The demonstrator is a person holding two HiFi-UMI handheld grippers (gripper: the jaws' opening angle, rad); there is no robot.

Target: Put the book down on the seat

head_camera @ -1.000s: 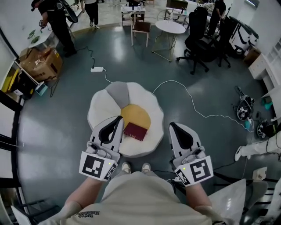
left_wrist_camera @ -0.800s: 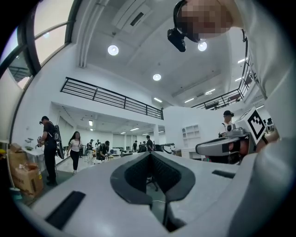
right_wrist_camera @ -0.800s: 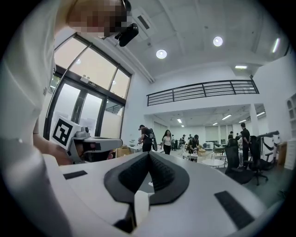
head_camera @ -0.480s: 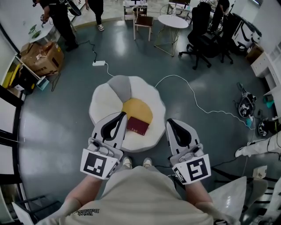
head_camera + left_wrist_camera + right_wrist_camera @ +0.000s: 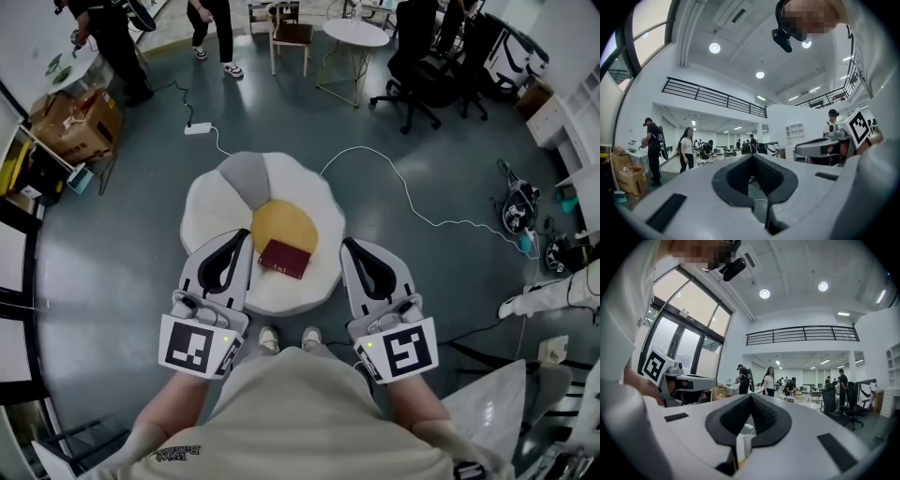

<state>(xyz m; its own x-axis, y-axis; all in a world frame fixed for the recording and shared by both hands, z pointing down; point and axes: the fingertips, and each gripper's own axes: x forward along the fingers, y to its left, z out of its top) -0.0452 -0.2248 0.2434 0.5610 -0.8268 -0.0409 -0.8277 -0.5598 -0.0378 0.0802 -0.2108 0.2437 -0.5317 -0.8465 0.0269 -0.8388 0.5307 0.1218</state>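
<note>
Office floor, grey and glossy, and we're standing at the near edge of the seat. Both tools are running empty. The left gripper [image 5: 234,246] and right gripper [image 5: 358,253] are holding their jaws pressed together with nothing between them, pointing out across the room. They're flanking the book [image 5: 284,259], which is lying flat on the flower-shaped floor cushion [image 5: 211,211]. It is sitting partly on the yellow centre [image 5: 281,223] and partly on the near white part. We're judging the put-down as done.

Risks from here:
- The cushion is looking soft and domed, so the book may be resting on a slope.
- A gripper dipping low, or our shoes [image 5: 270,337] just beside the near rim bumping the cushion, could be sending it sliding toward the floor.
- We should be keeping both tools up and clear of it.

Around us:
- A white cable [image 5: 403,202] is snaking over the floor from the cushion's far side out to the right. It becomes a trip hazard if we're stepping that way.
- A power strip [image 5: 196,128], cardboard box [image 5: 80,117], round table [image 5: 354,33] and office chairs [image 5: 422,80] are standing well apart, as are the people at the back.
- Nothing is standing between the grippers and the book.
</note>
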